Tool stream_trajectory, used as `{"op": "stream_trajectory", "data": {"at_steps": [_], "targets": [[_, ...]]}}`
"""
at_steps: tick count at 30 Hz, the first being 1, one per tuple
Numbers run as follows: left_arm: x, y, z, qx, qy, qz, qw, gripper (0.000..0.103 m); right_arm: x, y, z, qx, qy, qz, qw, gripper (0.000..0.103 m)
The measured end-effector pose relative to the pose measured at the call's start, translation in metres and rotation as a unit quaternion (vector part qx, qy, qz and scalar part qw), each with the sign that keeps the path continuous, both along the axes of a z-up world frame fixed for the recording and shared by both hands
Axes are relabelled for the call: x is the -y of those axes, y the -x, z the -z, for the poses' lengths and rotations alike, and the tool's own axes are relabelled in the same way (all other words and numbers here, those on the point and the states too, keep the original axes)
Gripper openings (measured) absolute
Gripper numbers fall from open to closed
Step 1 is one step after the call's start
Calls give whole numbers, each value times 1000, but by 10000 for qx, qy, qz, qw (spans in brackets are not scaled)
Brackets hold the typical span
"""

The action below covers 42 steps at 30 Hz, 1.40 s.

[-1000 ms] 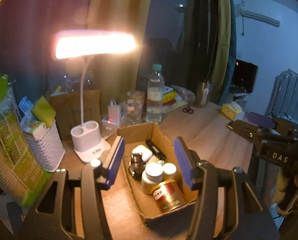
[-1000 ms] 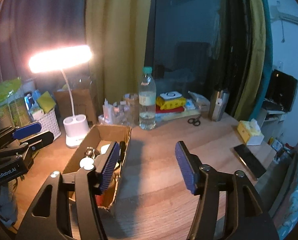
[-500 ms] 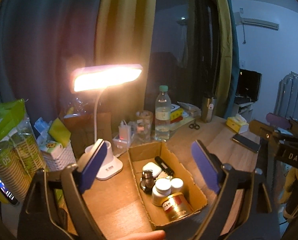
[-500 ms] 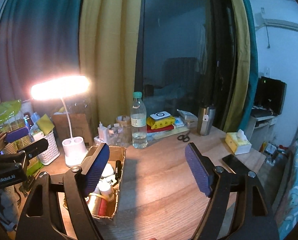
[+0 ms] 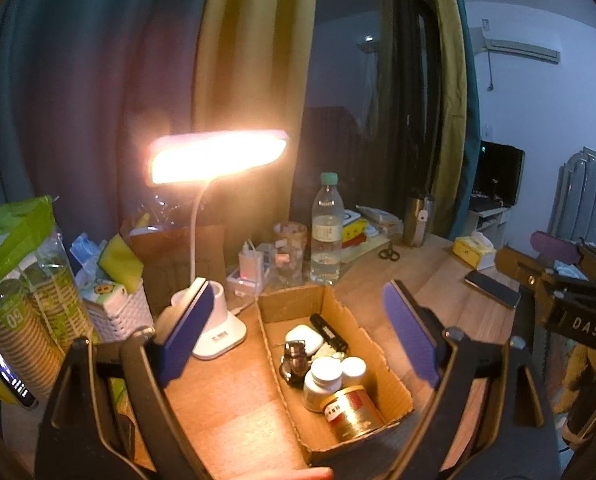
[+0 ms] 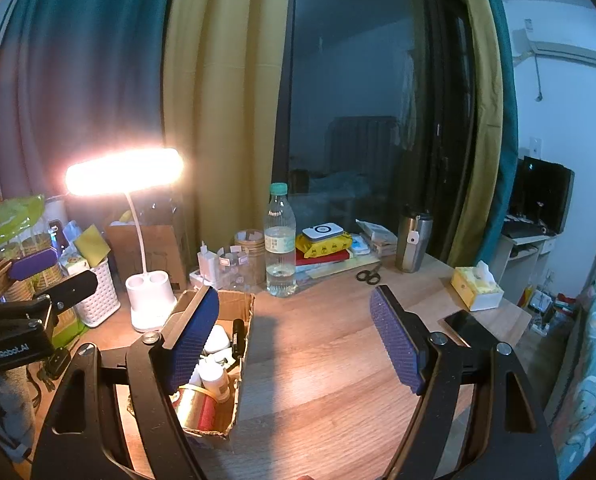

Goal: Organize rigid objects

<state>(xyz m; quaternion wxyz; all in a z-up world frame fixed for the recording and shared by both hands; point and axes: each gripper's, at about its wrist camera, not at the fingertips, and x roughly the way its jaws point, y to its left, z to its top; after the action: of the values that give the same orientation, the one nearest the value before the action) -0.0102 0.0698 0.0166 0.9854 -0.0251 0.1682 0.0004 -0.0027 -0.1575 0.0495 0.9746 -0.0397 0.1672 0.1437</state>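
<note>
A: Cardboard box point(image 5: 393, 384), brown and open at the top, stands on the light wooden desk point(image 6: 337, 360) with the small rigid things already inside: a gold and red tin point(image 5: 351, 412), two white plastic bottles point(image 5: 321, 380), a black marker-like stick point(image 5: 329, 332), a white case point(image 5: 303, 338). What can go wrong now?

B: The left gripper point(image 5: 298, 340) hangs above the box with its blue pads wide apart and nothing between them. The right gripper point(image 6: 294, 336) is also spread wide and empty, over bare wood just beside the box. I think the main risk is a finger catching the thin box wall and pushing the whole box, because it is light

A: And the white desk lamp point(image 5: 218, 332)?

B: Its base is near the left side of the box, and the bright head point(image 5: 218, 160) is above. A careless lift on that side could hit the thin neck. The clear water bottle point(image 6: 280, 240) behind the box is tall and could tip

A: Where is free room?

B: To the right of the box the desk is open until the dark phone point(image 6: 465, 326) and the yellow tissue box point(image 6: 475, 288), which lie near the right edge. The left side is crowded by a white woven basket point(image 6: 98, 296) and paper cups point(image 5: 22, 320), so I would move on the right side
</note>
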Motion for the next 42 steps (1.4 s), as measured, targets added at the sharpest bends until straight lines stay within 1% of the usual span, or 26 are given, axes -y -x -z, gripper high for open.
{"op": "stream_trajectory", "data": {"at_steps": [7,18,23,42], "targets": [[4,0,1,-30,-47,70,10000,88,1,2,1,-21,4,-27,10000,81],[2,0,-1,-30,5,56,10000,88,1,-1,2,-38,6,-64,10000,81],[3,-2,2,-99,19,82,9999,88,0,-2,3,-55,25,-69,10000,81],[2,-3,3,-85,39,79,9999,88,-1,-2,4,-65,36,-82,9999,81]]}}
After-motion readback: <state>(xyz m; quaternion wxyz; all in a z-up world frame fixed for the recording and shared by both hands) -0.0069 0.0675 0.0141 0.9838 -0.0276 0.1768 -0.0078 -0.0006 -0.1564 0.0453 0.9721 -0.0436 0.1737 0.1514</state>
